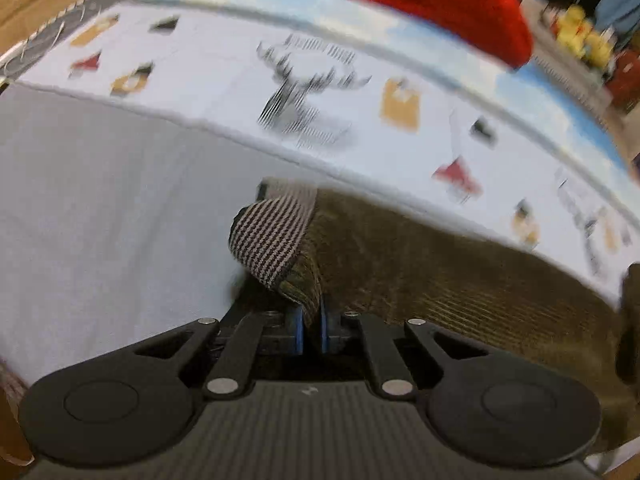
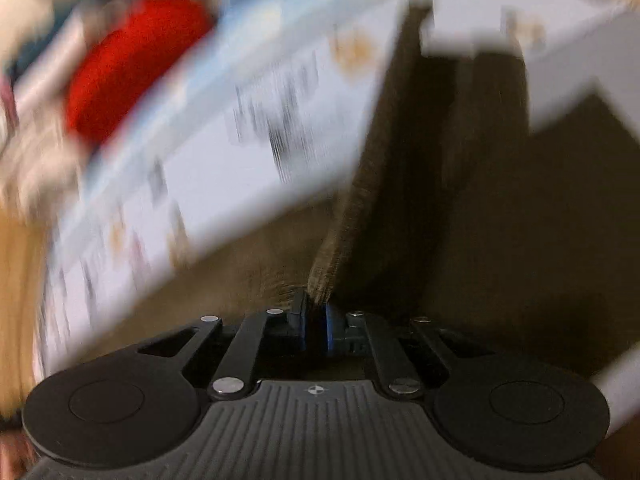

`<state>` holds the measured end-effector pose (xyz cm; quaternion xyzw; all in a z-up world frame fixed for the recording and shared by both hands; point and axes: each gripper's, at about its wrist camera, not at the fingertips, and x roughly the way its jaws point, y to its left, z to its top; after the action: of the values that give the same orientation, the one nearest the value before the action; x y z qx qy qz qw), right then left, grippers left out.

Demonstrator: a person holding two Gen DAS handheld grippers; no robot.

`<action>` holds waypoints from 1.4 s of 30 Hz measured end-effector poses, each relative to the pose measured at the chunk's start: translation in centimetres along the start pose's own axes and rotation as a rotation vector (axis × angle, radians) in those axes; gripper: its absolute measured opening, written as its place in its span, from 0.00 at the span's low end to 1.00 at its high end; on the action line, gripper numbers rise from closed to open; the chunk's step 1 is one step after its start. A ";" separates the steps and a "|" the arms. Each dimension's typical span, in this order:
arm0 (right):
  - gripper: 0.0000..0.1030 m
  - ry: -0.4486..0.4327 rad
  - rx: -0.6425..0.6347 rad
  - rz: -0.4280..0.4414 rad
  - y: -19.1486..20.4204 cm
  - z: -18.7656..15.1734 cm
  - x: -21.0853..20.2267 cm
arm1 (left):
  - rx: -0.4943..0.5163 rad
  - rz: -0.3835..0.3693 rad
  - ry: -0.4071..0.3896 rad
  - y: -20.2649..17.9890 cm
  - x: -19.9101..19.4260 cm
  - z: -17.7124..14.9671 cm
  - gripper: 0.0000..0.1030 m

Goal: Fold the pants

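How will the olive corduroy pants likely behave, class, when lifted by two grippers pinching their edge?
Probably floppy: the pants fold over at the left gripper and hang from the right gripper. Their ribbed cloth likely grips the pads rather than slipping.

Bed under my fingers, pants spread across it

My fingers hang over a bed with a plain pale sheet; ahead of them lies a white printed cover. The olive corduroy pants lie on it from my fingertips rightward, a red cloth far beyond.
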<state>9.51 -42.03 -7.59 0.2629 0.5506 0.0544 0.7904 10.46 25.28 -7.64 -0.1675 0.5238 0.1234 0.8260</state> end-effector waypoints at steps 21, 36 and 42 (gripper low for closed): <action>0.43 -0.457 0.141 -0.037 -3.4 8.4 1.6 | -0.203 -0.017 0.130 2.1 2.9 1.1 0.61; 0.03 -0.506 0.243 -0.007 -2.8 13.1 5.1 | -0.201 -0.038 0.194 1.6 5.4 1.7 0.29; 0.03 -0.845 0.337 0.141 -3.9 11.6 -6.1 | -0.210 -0.062 0.149 1.5 3.9 1.9 0.13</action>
<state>16.76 -51.75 -1.40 0.4237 0.1620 -0.0940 0.8862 13.08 27.53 -10.64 -0.2776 0.5625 0.1392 0.7662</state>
